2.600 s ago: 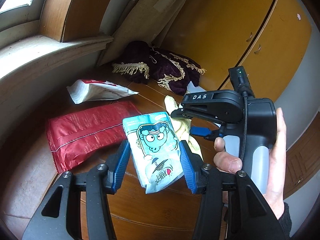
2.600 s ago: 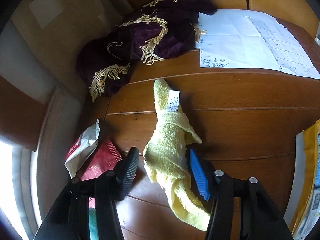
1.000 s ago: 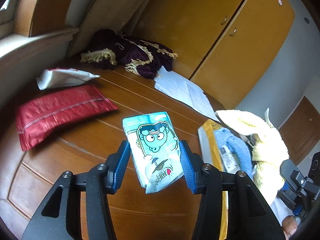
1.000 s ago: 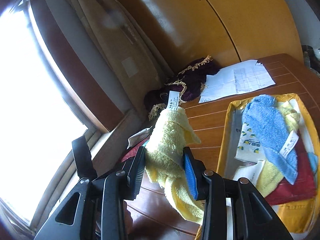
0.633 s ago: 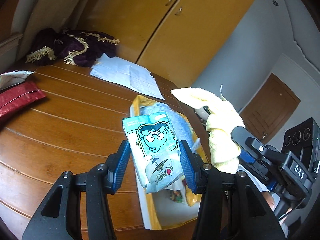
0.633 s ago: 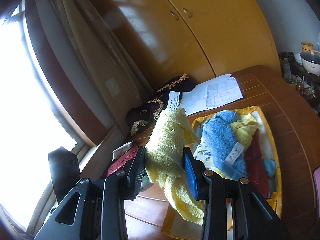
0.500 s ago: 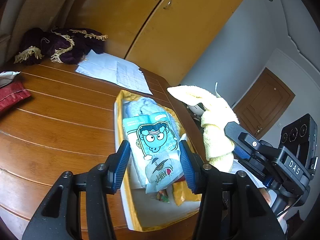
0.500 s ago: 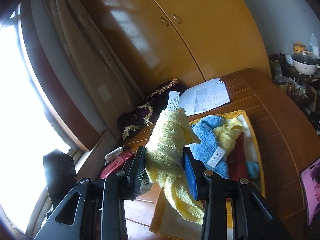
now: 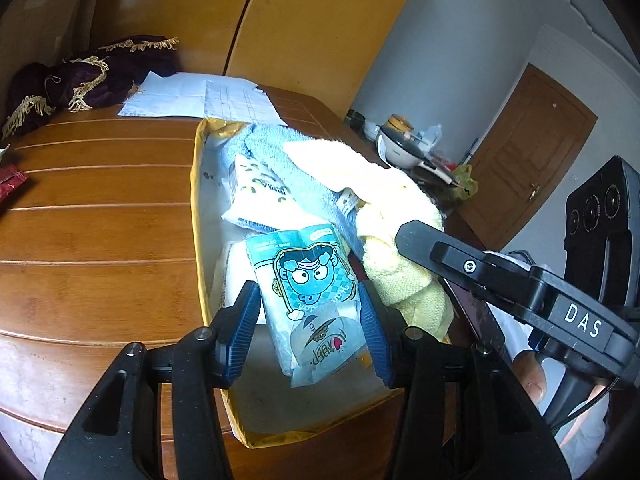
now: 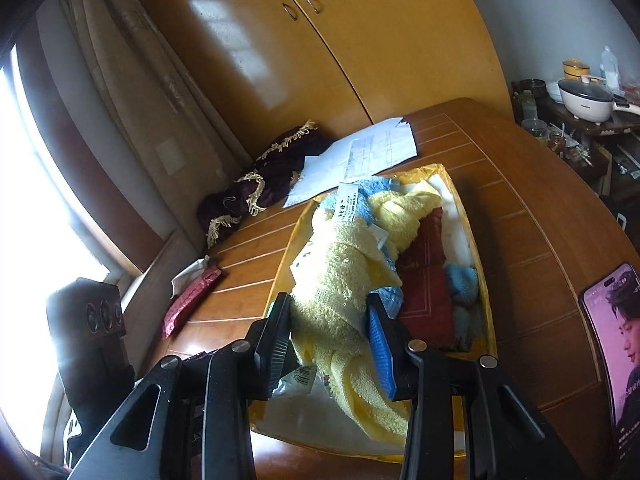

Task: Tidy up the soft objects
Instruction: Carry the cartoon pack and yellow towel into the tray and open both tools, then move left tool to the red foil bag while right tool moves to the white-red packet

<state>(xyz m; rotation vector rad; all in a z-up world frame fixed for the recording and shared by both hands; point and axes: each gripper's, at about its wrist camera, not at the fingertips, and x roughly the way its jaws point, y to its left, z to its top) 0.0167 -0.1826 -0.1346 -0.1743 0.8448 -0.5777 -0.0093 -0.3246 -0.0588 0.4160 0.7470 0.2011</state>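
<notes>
My left gripper [image 9: 308, 316] is shut on a light blue tissue pack [image 9: 306, 284] with a cartoon face, held over the near end of the yellow tray [image 9: 197, 184]. My right gripper [image 10: 330, 332] is shut on a yellow towel [image 10: 340, 272] that hangs above the same tray [image 10: 482, 280]. In the left wrist view that yellow towel [image 9: 372, 184] and the right gripper's body appear just right of the pack. In the tray lie a blue towel [image 9: 280, 152], a white packet [image 9: 260, 196], a dark red cloth [image 10: 426, 280] and another yellow towel [image 10: 404, 208].
A red packet [image 10: 192, 300] and a white bag [image 10: 188, 274] lie on the wooden table by the window. A purple fringed cloth [image 9: 92, 72] and paper sheets [image 9: 200, 96] sit at the back. A phone [image 10: 612, 344] lies at the table's right edge.
Both grippers have swung from the window side of the table to above the yellow tray, carrying the tissue pack and the yellow towel. Both have come lower and closer to the tray.
</notes>
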